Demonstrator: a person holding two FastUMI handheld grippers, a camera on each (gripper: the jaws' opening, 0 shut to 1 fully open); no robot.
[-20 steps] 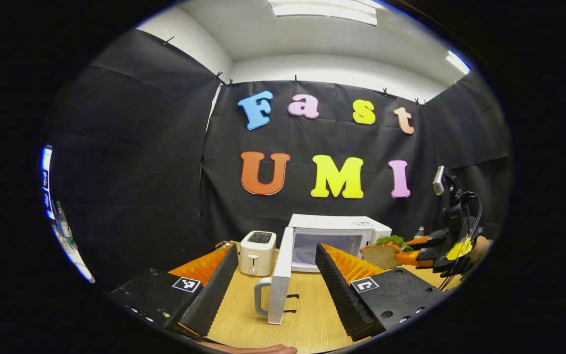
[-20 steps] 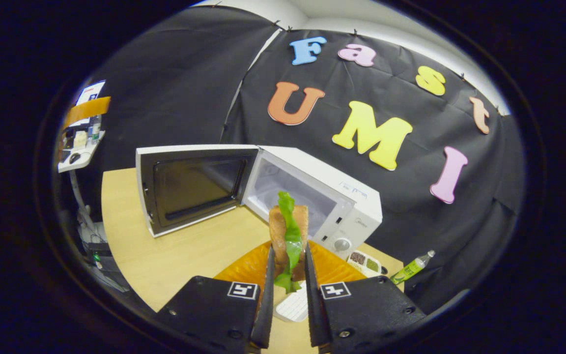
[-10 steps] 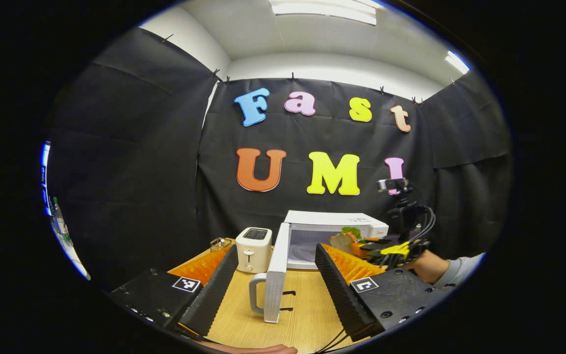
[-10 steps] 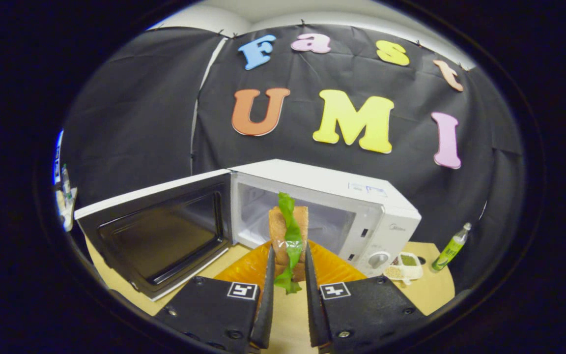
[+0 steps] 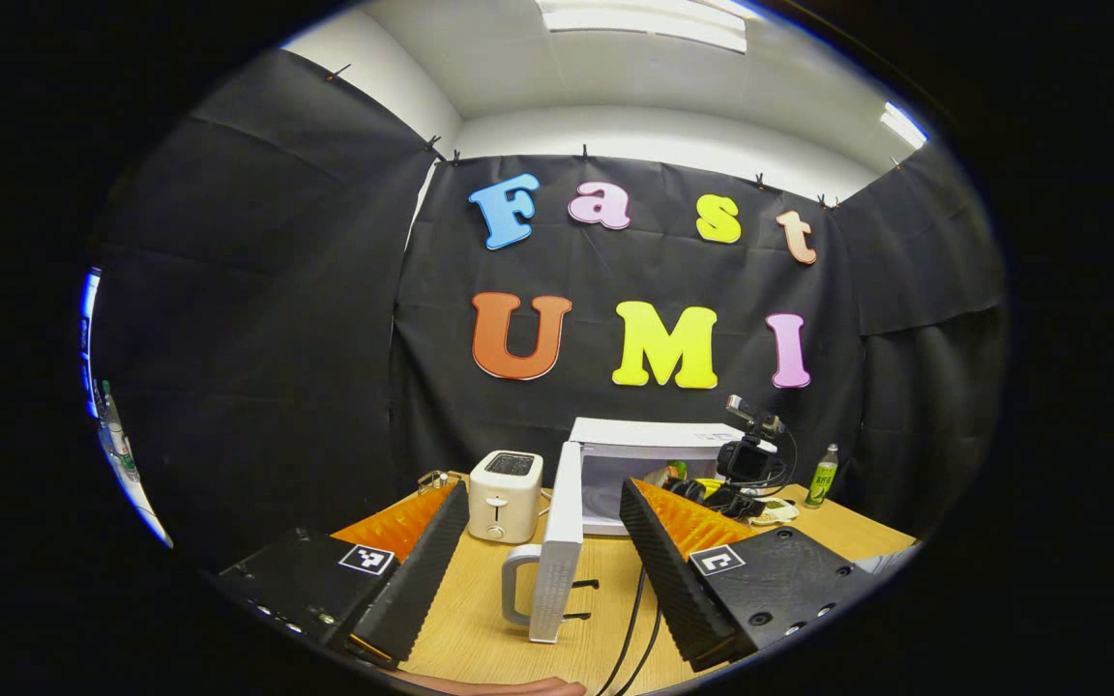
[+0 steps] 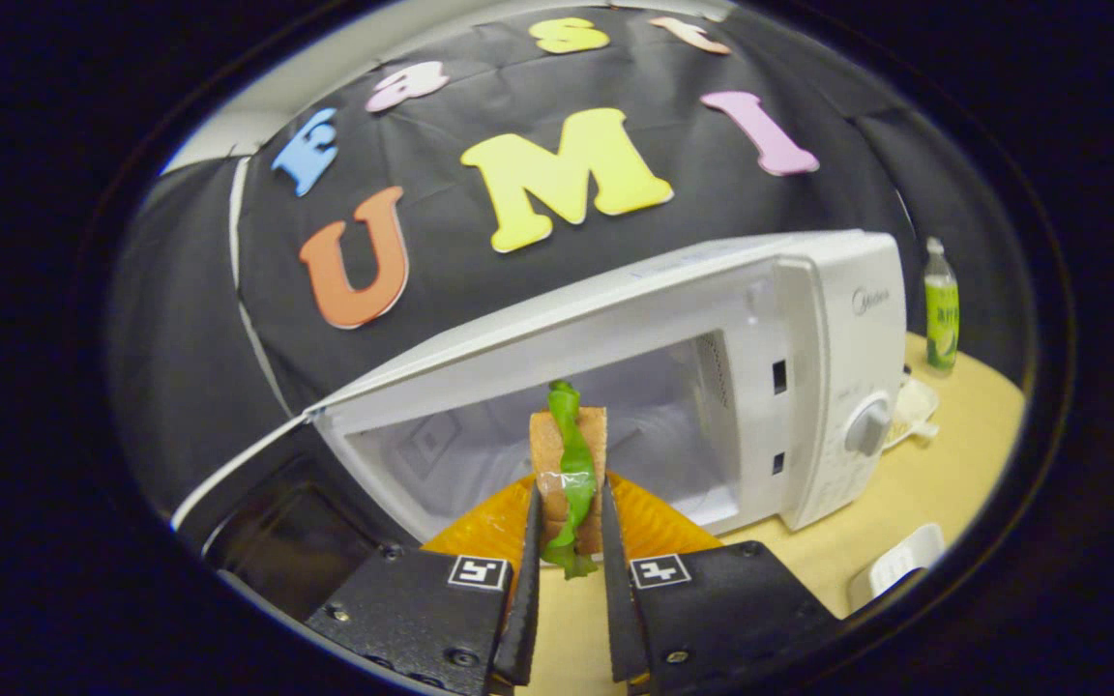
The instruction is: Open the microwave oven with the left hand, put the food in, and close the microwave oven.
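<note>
The white microwave (image 6: 808,319) stands with its door (image 5: 557,556) swung wide open; in the left gripper view I see the door edge-on with its handle (image 5: 516,585). My right gripper (image 6: 567,527) is shut on a sandwich (image 6: 569,462) of bread and green lettuce, held upright at the mouth of the oven cavity (image 6: 518,445). In the left gripper view, the right gripper (image 5: 712,493) reaches into the microwave (image 5: 659,454). My left gripper (image 5: 542,527) is open, held back from the door, with nothing between its fingers.
A white toaster (image 5: 507,495) stands left of the microwave on the wooden table (image 5: 605,638). A green bottle (image 5: 820,477) (image 6: 942,309) stands right of the oven. A small white dish (image 6: 910,411) lies by the microwave's dial side. Black cables (image 5: 636,619) trail over the table.
The right gripper has carried the sandwich forward and left, from in front of the microwave up to its opening. The left gripper has hardly moved.
</note>
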